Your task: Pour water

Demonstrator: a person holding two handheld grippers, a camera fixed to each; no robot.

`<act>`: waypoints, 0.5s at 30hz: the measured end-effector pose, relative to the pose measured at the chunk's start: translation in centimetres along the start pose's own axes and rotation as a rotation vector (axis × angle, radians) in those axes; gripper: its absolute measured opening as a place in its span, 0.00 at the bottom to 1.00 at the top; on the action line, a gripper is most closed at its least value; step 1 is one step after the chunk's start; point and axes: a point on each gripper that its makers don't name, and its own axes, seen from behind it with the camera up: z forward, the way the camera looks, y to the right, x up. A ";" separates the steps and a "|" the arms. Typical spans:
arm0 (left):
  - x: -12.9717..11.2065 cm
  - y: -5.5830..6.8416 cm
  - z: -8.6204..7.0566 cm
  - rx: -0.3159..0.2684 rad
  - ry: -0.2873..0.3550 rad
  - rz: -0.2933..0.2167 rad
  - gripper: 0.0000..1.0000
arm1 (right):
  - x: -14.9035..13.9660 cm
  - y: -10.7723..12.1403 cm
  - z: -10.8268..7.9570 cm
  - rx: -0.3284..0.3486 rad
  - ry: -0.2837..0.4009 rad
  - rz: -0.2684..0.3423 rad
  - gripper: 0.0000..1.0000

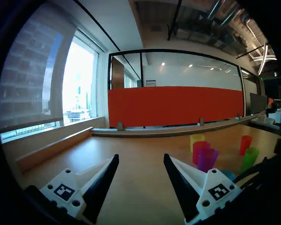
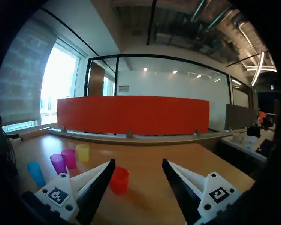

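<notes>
Several coloured plastic cups stand upright on the wooden table (image 1: 140, 195). In the left gripper view, a yellow cup (image 1: 197, 138), a pink cup (image 1: 199, 149) and a purple cup (image 1: 207, 159) cluster right of centre. A red cup (image 1: 245, 144) and a green cup (image 1: 250, 158) stand farther right, and a blue cup (image 1: 227, 174) peeks out behind the right finger. My left gripper (image 1: 140, 157) is open and holds nothing. My right gripper (image 2: 138, 162) is open too, with the red cup (image 2: 119, 180) just beyond its left finger. To its left stand the yellow cup (image 2: 82, 152), pink cup (image 2: 69, 157), purple cup (image 2: 58, 163) and blue cup (image 2: 36, 173).
An orange divider panel (image 2: 133, 114) runs along the table's far edge. A wooden ledge (image 1: 50, 146) under the window (image 1: 78, 88) borders the left side. Other desks with objects (image 2: 253, 137) stand to the right, beyond the table's edge. Dark cables (image 1: 258, 170) lie at the right.
</notes>
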 end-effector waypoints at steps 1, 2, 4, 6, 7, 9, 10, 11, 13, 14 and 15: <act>0.0 0.1 0.0 0.000 0.002 0.002 0.88 | 0.0 0.0 0.0 -0.001 -0.001 -0.001 0.97; 0.1 0.2 0.0 0.000 0.005 0.004 0.88 | 0.0 0.0 0.0 -0.002 -0.002 -0.002 0.97; 0.2 0.3 0.0 0.003 0.010 0.008 0.88 | -0.1 0.0 0.0 -0.005 -0.003 -0.005 0.97; 0.3 0.4 0.0 0.007 0.018 0.010 0.88 | -0.2 0.0 0.0 -0.009 -0.003 -0.010 0.97; 0.3 0.5 -0.1 0.008 0.019 0.010 0.88 | -0.1 0.0 0.0 -0.010 -0.004 -0.011 0.97; 0.3 0.6 -0.1 0.009 0.022 0.010 0.88 | -0.1 0.1 -0.1 -0.013 -0.006 -0.012 0.97; 0.2 0.7 -0.1 0.007 0.022 0.008 0.88 | -0.1 0.2 -0.1 -0.015 -0.006 -0.011 0.97; 0.2 0.9 -0.1 0.005 0.021 0.006 0.88 | -0.1 0.3 -0.1 -0.016 -0.006 -0.010 0.97; 0.0 1.2 0.0 0.001 0.020 0.002 0.88 | -0.2 0.4 -0.2 -0.019 -0.006 -0.008 0.97; 0.0 1.3 0.0 0.000 0.019 -0.001 0.88 | -0.3 0.5 -0.2 -0.020 -0.007 -0.007 0.97; -0.1 1.5 0.1 -0.001 0.019 -0.004 0.88 | -0.4 0.6 -0.2 -0.021 -0.007 -0.006 0.97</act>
